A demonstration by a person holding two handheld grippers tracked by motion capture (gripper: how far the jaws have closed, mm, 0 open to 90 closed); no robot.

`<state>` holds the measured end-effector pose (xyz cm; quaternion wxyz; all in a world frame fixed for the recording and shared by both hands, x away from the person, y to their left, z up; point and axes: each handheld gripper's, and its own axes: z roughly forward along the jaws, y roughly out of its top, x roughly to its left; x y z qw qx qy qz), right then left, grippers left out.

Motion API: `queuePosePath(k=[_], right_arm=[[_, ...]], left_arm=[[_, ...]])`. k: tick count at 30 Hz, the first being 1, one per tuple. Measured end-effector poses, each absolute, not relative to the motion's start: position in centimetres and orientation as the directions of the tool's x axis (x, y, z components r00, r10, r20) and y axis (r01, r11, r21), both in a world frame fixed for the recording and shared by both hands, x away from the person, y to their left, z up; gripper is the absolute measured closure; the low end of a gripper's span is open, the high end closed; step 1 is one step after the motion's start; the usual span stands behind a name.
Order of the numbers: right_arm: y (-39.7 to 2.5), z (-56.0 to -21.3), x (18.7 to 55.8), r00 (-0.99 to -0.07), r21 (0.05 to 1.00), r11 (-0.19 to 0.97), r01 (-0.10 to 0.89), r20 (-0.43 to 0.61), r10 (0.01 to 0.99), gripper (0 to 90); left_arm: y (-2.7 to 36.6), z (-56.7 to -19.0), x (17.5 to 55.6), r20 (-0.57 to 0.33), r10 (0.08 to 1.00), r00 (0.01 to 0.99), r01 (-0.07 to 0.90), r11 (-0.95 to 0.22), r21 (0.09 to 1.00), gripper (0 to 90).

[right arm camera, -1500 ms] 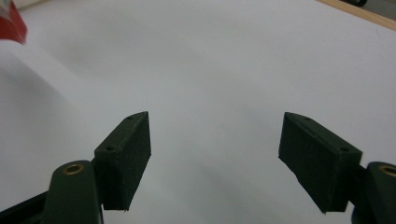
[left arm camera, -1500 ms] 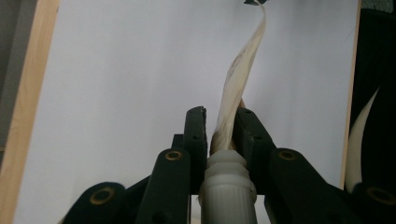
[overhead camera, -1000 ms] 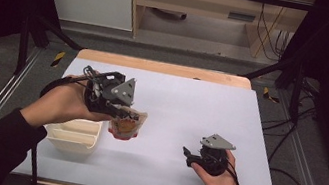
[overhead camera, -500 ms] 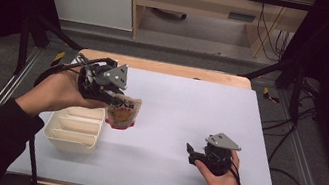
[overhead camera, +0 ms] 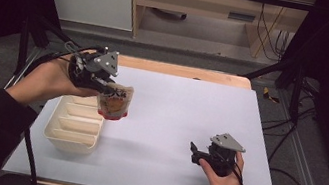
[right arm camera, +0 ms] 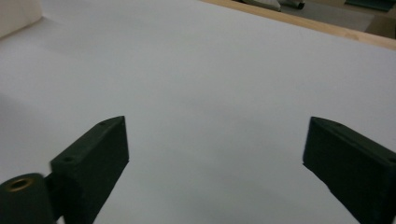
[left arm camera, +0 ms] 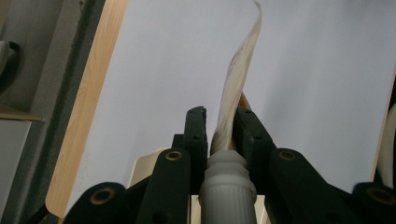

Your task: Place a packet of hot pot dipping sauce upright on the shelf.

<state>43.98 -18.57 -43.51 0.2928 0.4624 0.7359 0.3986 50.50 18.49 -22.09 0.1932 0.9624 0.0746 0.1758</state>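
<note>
- Dark room; white-topped table [overhead camera: 187, 126] with a wooden far edge at frame centre; cabinet and cables across the top of the high view.
- My left gripper [overhead camera: 99, 77], upper left of the high view, holds a spouted pouch [overhead camera: 114, 101] clear of the table, hanging just past the upper right corner of the cream divided tray [overhead camera: 71, 122]. I judge the pouch is carried by its neck so the soft body hangs free and does not fold.
- Left gripper view adds what the high view cannot: both jaws closed narrow just beyond the white ribbed spout [left arm camera: 227, 186], pouch [left arm camera: 238, 74] edge-on and curling toward the top of the frame.
- The high view alone gives the printed face, red-orange at the bottom; text too small to read.
- My right gripper [overhead camera: 199, 154], lower right of the high view, rests low by the table, nothing in it. Probably parked.
- Right gripper view: right gripper [right arm camera: 215, 158] jaws wide apart, bare white surface between them; tray corner [right arm camera: 18, 14] at upper left.
</note>
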Motion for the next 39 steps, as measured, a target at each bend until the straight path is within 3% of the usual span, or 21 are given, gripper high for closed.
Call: queuePosePath(k=[39], right_arm=[[-19.2,-43.7,43.7,-0.412,0.848,0.265,0.459,-0.061,0.909,5.7]], left_arm=[[26.3,-22.7,53.0,0.288,0.344,0.894,0.208,-0.887,0.413,75.9]])
